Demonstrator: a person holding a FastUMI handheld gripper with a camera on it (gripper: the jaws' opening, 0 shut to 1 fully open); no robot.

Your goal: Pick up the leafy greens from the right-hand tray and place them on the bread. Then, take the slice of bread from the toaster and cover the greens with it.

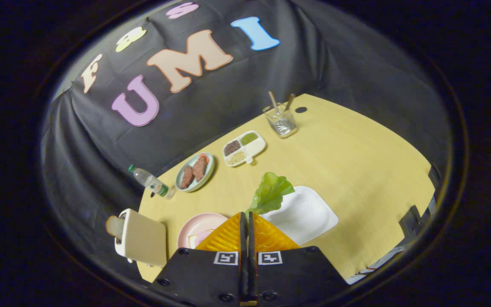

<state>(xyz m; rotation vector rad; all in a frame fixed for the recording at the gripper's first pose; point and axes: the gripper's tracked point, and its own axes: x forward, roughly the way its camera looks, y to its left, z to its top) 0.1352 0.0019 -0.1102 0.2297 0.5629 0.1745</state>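
Observation:
My gripper (pixel 246 214) is raised well above the table, its two fingers pressed together on the stem end of the leafy greens (pixel 270 192). The green leaf sticks out just ahead of the fingertips and hangs over the near corner of the white tray (pixel 307 215), which lies to the right of the fingers. Left of the fingers sits a pink plate (pixel 194 226) with the pale bread (pixel 198 239) on it, partly hidden behind the fingers. Further left stands the cream toaster (pixel 141 238) with a slice of bread (pixel 114 226) poking out of its slot.
Beyond the fingers on the yellow table (pixel 356 162): a green plate with brown meat pieces (pixel 194 172), a divided white dish of seeds (pixel 244 148), a clear holder with sticks (pixel 281 120), and a plastic bottle (pixel 151 182) lying on its side.

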